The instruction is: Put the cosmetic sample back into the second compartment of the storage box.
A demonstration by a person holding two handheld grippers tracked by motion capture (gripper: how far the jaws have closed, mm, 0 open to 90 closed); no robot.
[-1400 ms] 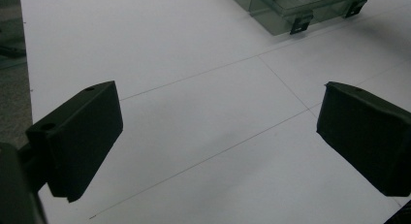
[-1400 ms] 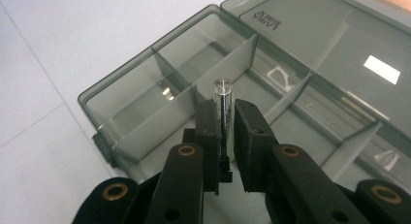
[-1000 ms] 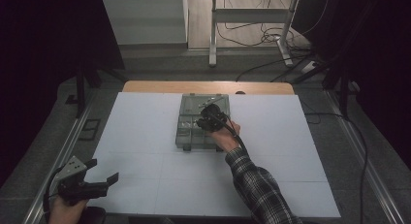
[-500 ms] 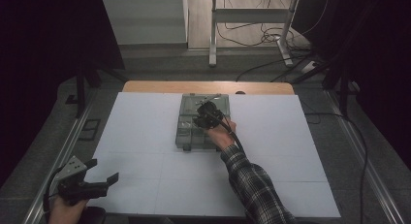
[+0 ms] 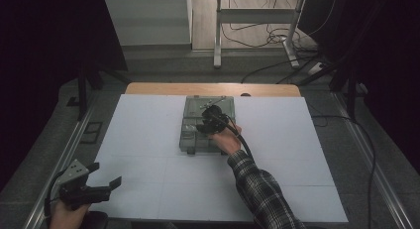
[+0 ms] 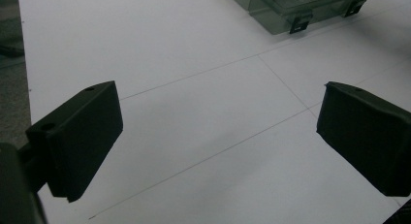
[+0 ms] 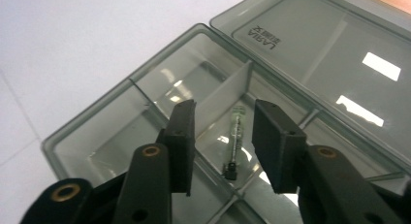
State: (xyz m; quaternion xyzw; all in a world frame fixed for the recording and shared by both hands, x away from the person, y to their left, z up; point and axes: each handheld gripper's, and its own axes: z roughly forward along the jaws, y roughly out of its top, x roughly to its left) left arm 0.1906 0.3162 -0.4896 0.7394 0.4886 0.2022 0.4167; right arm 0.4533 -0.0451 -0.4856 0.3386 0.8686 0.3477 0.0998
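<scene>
At 7 o'clock on the high view I hold my left gripper at the near-left corner of the white table, its claw released, the 2 jaws spread wide over bare surface with nothing between them. In the left gripper view the same jaws frame only the table's thin grid lines, with the corner of the grey box far off at 1 o'clock.

Toward the table's middle, my right gripper hangs over the translucent compartment box, whose lid lies folded open at 12 o'clock. In the right gripper view the claw is released: its jaws have just been opening, and their pads stand clear on both sides of a small slim clear part with a dark tip. That part lies on the floor of 1 compartment, just beside the white divider.
</scene>
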